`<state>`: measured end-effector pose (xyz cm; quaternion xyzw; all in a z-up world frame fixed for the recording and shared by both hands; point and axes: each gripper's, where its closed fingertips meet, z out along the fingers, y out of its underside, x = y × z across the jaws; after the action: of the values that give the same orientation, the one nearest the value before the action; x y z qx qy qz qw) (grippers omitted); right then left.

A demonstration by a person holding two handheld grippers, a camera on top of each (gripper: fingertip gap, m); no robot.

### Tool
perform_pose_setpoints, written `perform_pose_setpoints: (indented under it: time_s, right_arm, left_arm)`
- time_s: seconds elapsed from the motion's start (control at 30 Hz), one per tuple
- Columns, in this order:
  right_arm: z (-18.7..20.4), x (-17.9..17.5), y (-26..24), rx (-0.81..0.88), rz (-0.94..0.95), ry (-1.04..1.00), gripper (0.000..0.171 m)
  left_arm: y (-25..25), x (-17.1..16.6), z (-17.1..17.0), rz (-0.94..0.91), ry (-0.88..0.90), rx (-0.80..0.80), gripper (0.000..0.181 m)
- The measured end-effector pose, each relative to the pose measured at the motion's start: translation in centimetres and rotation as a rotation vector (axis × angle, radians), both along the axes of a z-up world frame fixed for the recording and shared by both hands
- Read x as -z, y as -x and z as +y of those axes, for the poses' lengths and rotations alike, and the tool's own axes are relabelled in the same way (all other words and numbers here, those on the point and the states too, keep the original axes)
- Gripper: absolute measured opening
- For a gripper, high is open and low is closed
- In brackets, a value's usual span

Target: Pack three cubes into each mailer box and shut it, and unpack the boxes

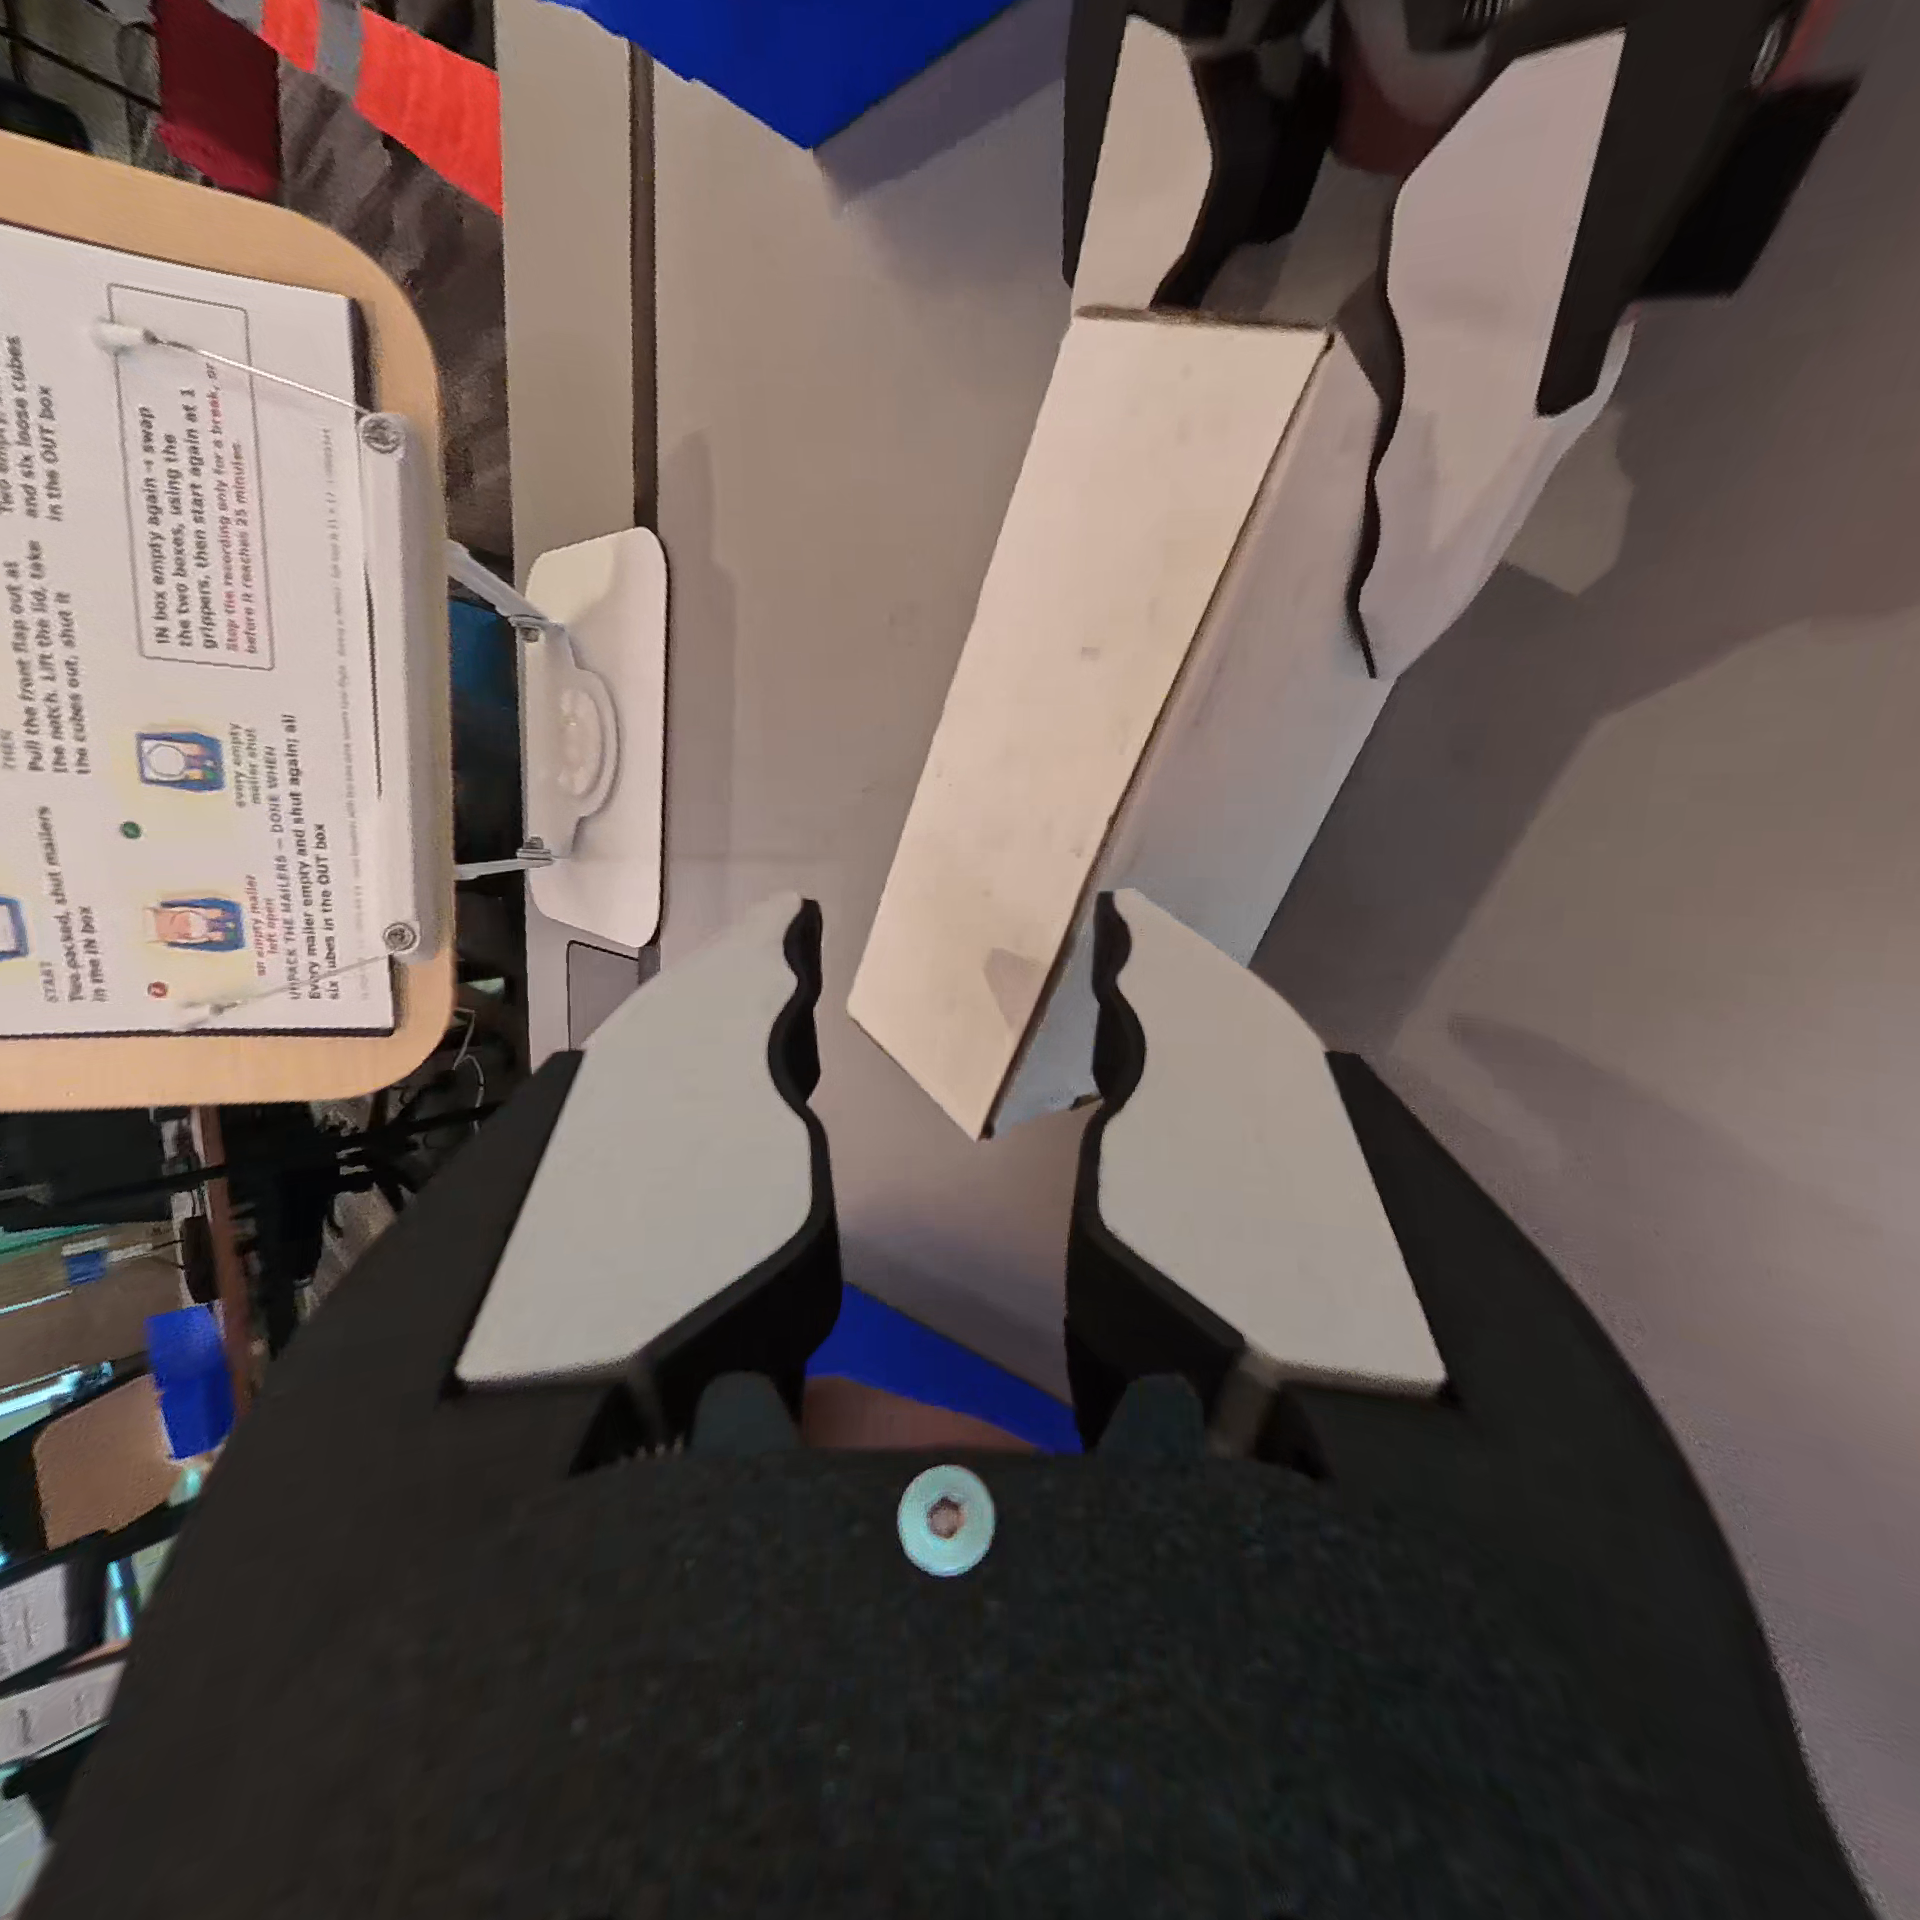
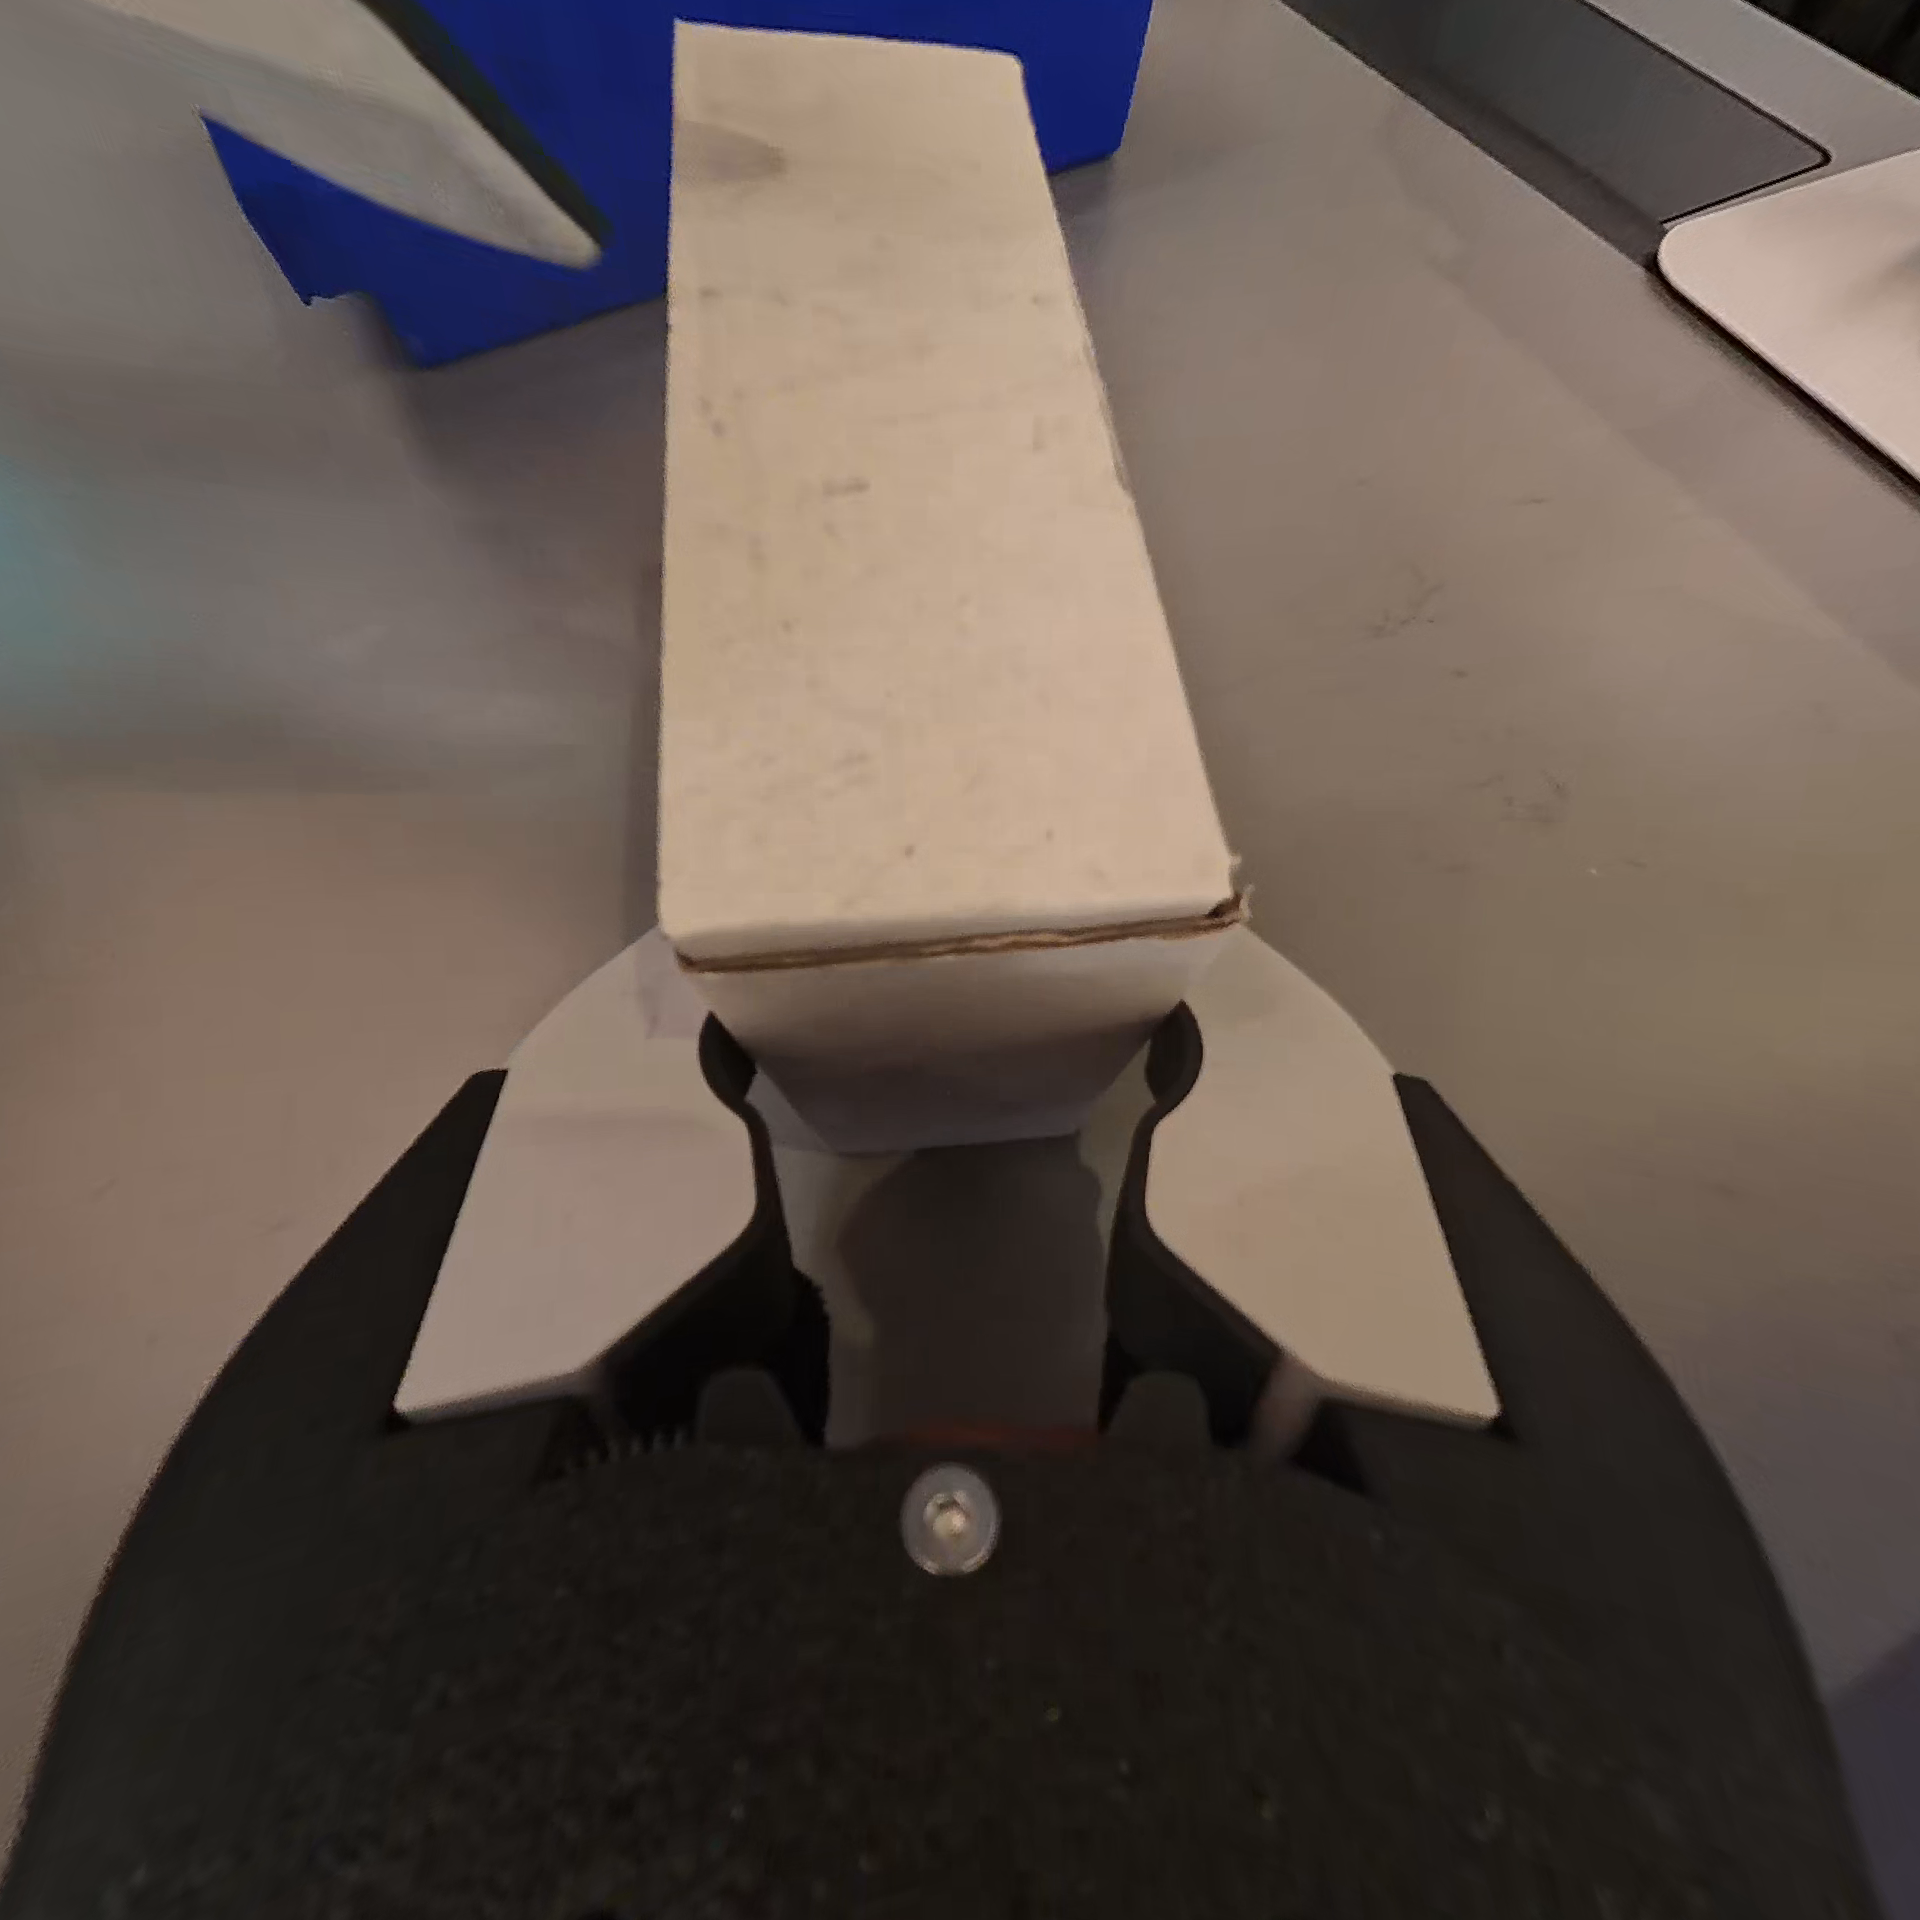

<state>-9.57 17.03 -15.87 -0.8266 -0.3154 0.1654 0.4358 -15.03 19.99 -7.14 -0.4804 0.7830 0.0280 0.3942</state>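
My right gripper holds the near end of the closed white mailer box, its fingers pressed on both sides, and the box is lifted above the grey table. My left gripper is half open and holds nothing; the far end of the box sits just before its fingertips, with a blue bin behind it.

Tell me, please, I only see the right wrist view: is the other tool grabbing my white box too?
Observer: No. The left tool is open. The far end of the mailer box sits between its fingers, unsqueezed.
Operator: What else is over there?
Observer: A wooden board with a printed sheet clipped on it, at the left side of the left wrist view.
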Motion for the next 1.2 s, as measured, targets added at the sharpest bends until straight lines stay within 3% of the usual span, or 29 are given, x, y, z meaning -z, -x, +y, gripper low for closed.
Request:
perform_pose_setpoints:
  time_s: [0.27,0.53,0.73,1.2]
  right_arm:
    - [-0.1,-0.1,-0.4,0.012,0.030,0.005,0.074]
    - [-0.3,-0.1,-0.6,0.017,0.025,0.013,0.074]
    - [-0.4,-0.8,-1.3,0.029,0.012,-0.005,0.074]
    - [-1.4,0.0,0.0,-0.051,-0.056,-0.024,0.066]
  left_arm:
    - [-1.4,0.9,0.0,0.008,0.029,0.056,0.049]
    - [-2.3,-0.3,0.4,0.032,-0.137,0.109,0.060]
    - [-2.7,-0.4,-0.3,-0.025,-0.353,0.167,0.048]
    - [-2.6,1.0,0.3,0.013,-0.488,0.188,0.017]
